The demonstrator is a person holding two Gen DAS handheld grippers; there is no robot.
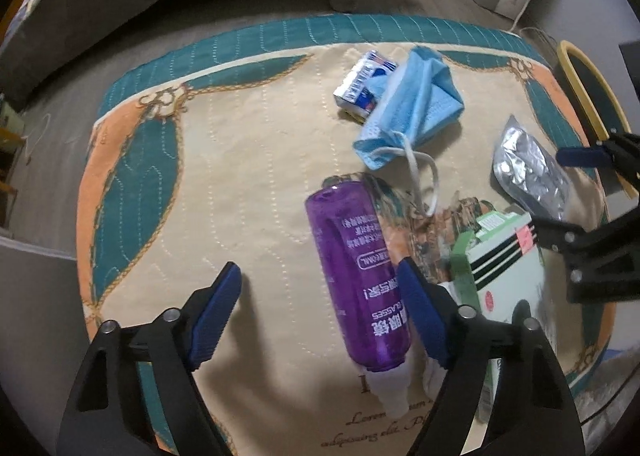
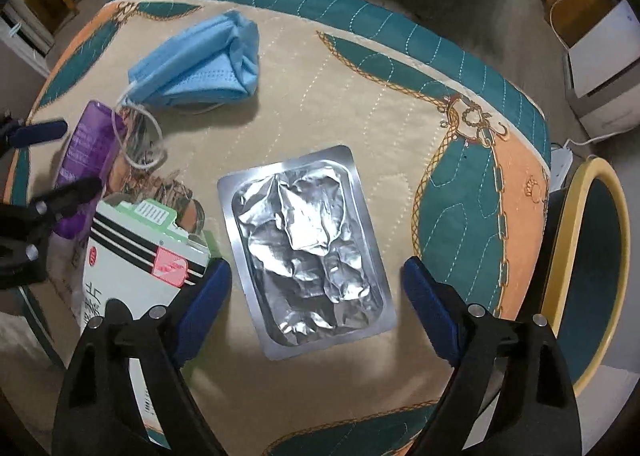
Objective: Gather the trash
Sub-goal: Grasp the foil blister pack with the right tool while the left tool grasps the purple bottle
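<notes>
Between the spread, empty jaws of the right gripper (image 2: pixel 316 308) lies the foil blister pack (image 2: pixel 306 250): light, thin, crinkly, best pinched across its flat rim. Between the left gripper's (image 1: pixel 320 316) unclenched jaws, the purple bottle (image 1: pixel 358 276) looks slick; grip mid-body. Beyond it, the blue mask (image 1: pixel 412 103).

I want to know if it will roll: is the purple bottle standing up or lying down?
Lying down. The purple bottle rests on its side on the mat, its white cap pointing sideways, not up.
</notes>
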